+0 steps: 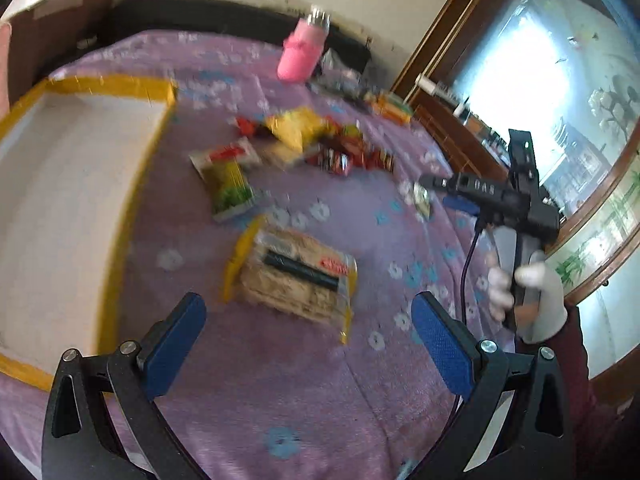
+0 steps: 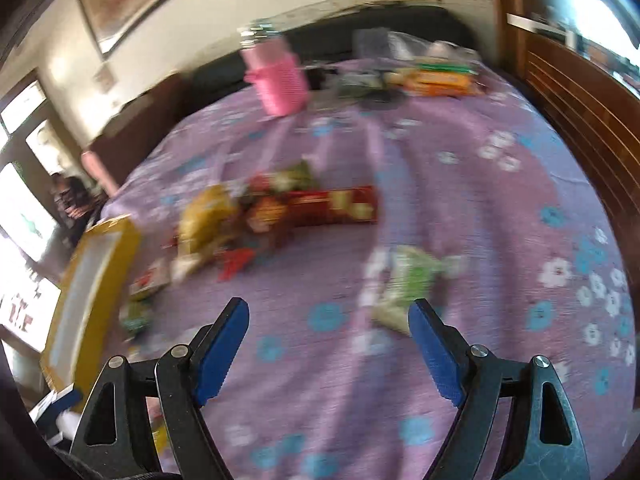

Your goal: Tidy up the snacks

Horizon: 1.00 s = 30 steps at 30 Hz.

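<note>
Left gripper (image 1: pixel 308 336): 2 blue-padded fingers (image 1: pixel 176 344) spread wide, nothing between them, held above the bed.
Right gripper (image 2: pixel 328 344): 2 blue fingers (image 2: pixel 222 350) likewise spread wide and empty. In the left wrist view it sits at the right edge, gripped by a white-gloved hand (image 1: pixel 532 292) with a dark red sleeve.

Bedspread (image 1: pixel 280 392): purple, printed with white and blue flowers; carries all items.

Cracker pack (image 1: pixel 294 276): clear wrapper, yellow edges, dark band across; lies just beyond the left fingers, flat.
Green-and-white packet (image 2: pixel 404 284): lies just beyond the right fingers, near the right-hand pad.
Green-yellow snack bag (image 1: pixel 228 178): flat, beyond the cracker pack.
Snack pile (image 1: pixel 320 144): yellow bag, red wrappers, mid-bed; blurred, count not readable.
Long red box (image 2: pixel 336 204): at the pile's right end in the right wrist view.

Yellow-rimmed box (image 1: pixel 80 208): white inside, open, at the bed's left side, holding nothing visible.
Pink bottle (image 1: pixel 302 50): silver cap, upright near the headboard.
Orange-green packs (image 2: pixel 440 76): far edge, beside clear bags.
</note>
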{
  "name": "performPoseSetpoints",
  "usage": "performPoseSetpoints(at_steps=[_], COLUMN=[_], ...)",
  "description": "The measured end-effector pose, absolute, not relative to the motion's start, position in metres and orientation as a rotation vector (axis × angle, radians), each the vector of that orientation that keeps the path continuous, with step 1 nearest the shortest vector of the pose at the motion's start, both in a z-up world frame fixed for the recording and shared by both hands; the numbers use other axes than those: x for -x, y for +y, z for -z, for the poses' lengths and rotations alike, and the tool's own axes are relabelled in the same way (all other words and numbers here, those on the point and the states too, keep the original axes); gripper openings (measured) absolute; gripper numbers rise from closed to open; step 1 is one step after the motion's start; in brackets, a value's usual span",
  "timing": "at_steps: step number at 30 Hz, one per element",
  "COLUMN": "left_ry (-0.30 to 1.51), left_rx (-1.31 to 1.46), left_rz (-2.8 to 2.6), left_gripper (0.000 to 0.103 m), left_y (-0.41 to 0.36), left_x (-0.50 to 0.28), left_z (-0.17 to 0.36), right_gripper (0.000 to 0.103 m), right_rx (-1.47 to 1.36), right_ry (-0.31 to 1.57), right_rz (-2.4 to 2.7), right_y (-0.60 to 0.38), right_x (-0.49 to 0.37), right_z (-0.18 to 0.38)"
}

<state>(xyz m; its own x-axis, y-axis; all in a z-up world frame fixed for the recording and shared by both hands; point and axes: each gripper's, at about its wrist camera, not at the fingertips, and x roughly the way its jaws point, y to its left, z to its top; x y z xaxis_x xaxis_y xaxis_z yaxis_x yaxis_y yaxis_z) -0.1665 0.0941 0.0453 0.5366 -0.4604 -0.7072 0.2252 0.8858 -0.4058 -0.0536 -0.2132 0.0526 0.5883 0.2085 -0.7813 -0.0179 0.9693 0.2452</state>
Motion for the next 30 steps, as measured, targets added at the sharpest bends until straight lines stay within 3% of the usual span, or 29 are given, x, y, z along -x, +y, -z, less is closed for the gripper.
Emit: performPoseSetpoints(at_steps=[6,11,12,16,17,28,30], left_ry=[1.006,1.033,1.036,1.022,1.022,1.049,1.023], left_rx=[0.295,0.284,0.279,0.241,0.23,-0.067,-0.094], left_rz=[0.35,0.321,0.316,0.303,0.305,0.171,0.19], left_gripper=[0.103,0.103,0.103,0.103,0.103,0.102,0.085], left_y=[0.084,0.075,0.072,0.06,0.055,0.005,0.001], left_x=[0.155,0.142,0.138,0.117,0.109,0.1,0.104], left_z=[-0.026,-0.022,-0.021,-0.02,-0.019,-0.007,-0.01], right_gripper=[0.08,0.072,0.068,0.035,0.033,0.039,0.039], right_rx=[-0.134,-0.12,-0.134,-0.164,-0.181,-0.188,-0.182], right_ry=[0.95,0.97,0.975,0.943,0.941,0.925,0.922], right_rz=[-0.017,0.037,0.035,0.019,0.007,-0.041,-0.04], right_y=[-0.206,-0.212,-0.213,-0.221,-0.223,-0.219,-0.218], right_x=[0.024,0.014,0.012,0.017,0.016,0.016,0.017], right_z=[-0.038,-0.021,-0.017,-0.02,-0.02,-0.019,-0.019])
